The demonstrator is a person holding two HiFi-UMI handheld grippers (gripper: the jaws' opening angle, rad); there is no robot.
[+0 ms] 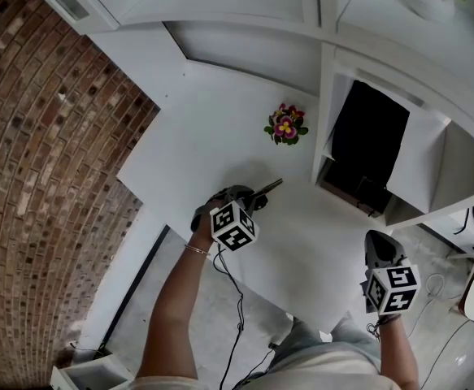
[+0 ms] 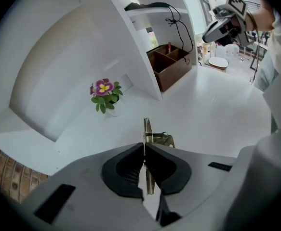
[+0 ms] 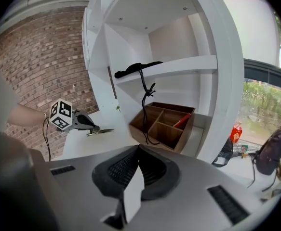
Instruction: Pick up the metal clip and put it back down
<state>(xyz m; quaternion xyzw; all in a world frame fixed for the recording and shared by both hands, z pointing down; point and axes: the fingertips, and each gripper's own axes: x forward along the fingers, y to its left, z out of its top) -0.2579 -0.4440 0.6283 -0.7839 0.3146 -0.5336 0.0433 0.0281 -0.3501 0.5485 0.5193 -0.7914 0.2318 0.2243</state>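
Left gripper (image 2: 144, 150) clamped on the metal clip (image 2: 147, 129), mid-frame in head view, over the white table (image 1: 220, 128).

Open table lay all round the clip. Flower sprig (image 1: 285, 125) sat well apart, up-frame; the table edge ran just below-left of the hand; shelf unit (image 1: 419, 149) stood at right. Right gripper (image 3: 138, 150) was closed with nothing between its jaws, lower right in head view. No legible print, only square markers on the cubes (image 1: 235, 226). Clip's near end was buried in the grip; whether its tip touched the table could not be told.
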